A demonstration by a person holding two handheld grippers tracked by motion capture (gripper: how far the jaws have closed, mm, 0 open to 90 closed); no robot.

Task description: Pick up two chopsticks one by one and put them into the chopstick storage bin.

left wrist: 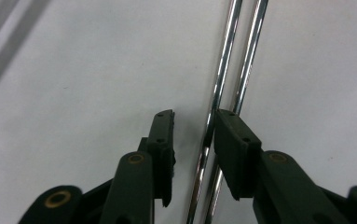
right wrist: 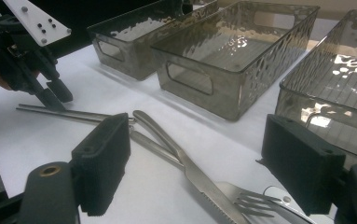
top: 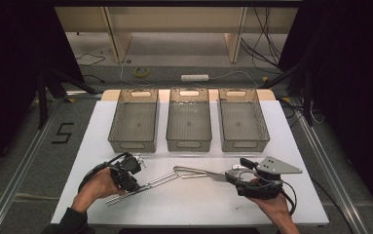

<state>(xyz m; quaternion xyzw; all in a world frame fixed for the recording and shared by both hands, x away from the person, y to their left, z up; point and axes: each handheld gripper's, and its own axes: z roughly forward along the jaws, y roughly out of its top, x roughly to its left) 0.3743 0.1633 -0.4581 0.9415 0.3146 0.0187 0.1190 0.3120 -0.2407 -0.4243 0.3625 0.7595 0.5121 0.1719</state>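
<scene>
Left gripper [left wrist: 194,140], spread, is set astride the chopsticks [left wrist: 223,93], which lie just in front of the three bins [top: 189,126]; nothing is pinched yet. Right gripper [right wrist: 199,172], also spread w/ nothing held, is poised over the knife [right wrist: 190,172] & fork [right wrist: 250,200]. All bins are seen empty, so sorting is judged barely begun.

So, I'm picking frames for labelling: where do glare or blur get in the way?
Right gripper view: bright glare on the smoky clear plastic bins. Left gripper view: shiny metal chopsticks mirror-streaked, black fingertips soft. High view: surroundings dark, white table evenly lit.
</scene>
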